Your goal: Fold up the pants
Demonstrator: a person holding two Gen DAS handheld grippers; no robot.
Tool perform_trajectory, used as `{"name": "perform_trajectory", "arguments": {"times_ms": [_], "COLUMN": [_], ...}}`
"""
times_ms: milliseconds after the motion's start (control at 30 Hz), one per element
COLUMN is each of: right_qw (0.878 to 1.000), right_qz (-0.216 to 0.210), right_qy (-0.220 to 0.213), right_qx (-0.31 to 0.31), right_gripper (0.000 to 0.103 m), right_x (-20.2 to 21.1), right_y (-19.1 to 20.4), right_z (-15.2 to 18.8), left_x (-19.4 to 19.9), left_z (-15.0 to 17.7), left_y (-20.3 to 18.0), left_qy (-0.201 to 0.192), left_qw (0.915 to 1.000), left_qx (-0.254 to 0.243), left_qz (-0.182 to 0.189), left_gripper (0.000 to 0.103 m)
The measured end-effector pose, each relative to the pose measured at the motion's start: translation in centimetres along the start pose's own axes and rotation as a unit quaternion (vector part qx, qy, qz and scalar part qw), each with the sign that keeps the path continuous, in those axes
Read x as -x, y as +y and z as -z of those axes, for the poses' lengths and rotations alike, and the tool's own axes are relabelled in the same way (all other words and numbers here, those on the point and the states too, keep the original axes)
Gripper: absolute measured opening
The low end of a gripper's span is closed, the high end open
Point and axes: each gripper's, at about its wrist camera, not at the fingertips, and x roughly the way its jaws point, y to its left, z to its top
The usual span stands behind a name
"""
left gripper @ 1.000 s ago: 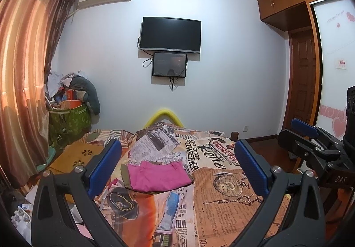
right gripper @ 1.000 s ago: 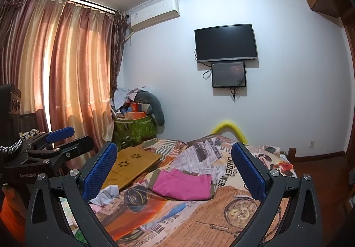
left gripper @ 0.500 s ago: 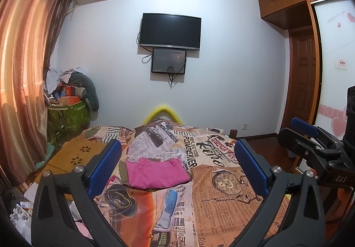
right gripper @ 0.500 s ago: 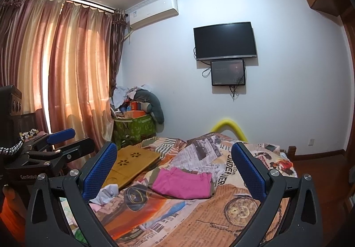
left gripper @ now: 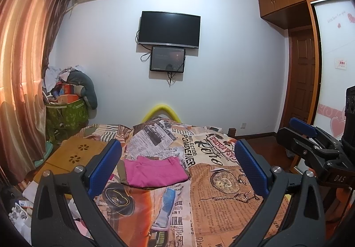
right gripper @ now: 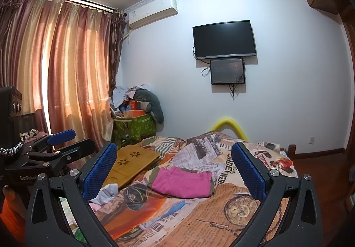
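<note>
- Pink pants (left gripper: 155, 171) lie folded on the bed (left gripper: 221, 198), mid-quilt.
- Left tool (left gripper: 177, 167) hangs above the bed, fingers wide apart, empty.
- Right tool (right gripper: 174, 171) likewise, clear of the pants.

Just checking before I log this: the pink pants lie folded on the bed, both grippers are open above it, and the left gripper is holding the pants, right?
Not quite. The left gripper holds nothing; the left wrist view shows it open, well short of the pink pants. The pants do lie folded on the bed, and the right gripper is open too.
</note>
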Motion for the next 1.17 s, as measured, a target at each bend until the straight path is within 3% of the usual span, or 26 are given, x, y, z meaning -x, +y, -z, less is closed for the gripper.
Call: {"name": "perform_trajectory", "arguments": {"times_ms": [1167], "right_qw": [1.000], "right_qz": [-0.004], "right_qy": [0.005], "right_qx": [-0.004], "right_gripper": [0.102], "right_x": [-0.50], "right_y": [-0.08], "right_z": [0.33], "left_x": [-0.29], "left_z": [0.21], "left_y": [-0.02], "left_qy": [0.013], "left_qw": [0.9999], "left_qx": [0.000], "left_qz": [0.009], "left_gripper": [0.103]}}
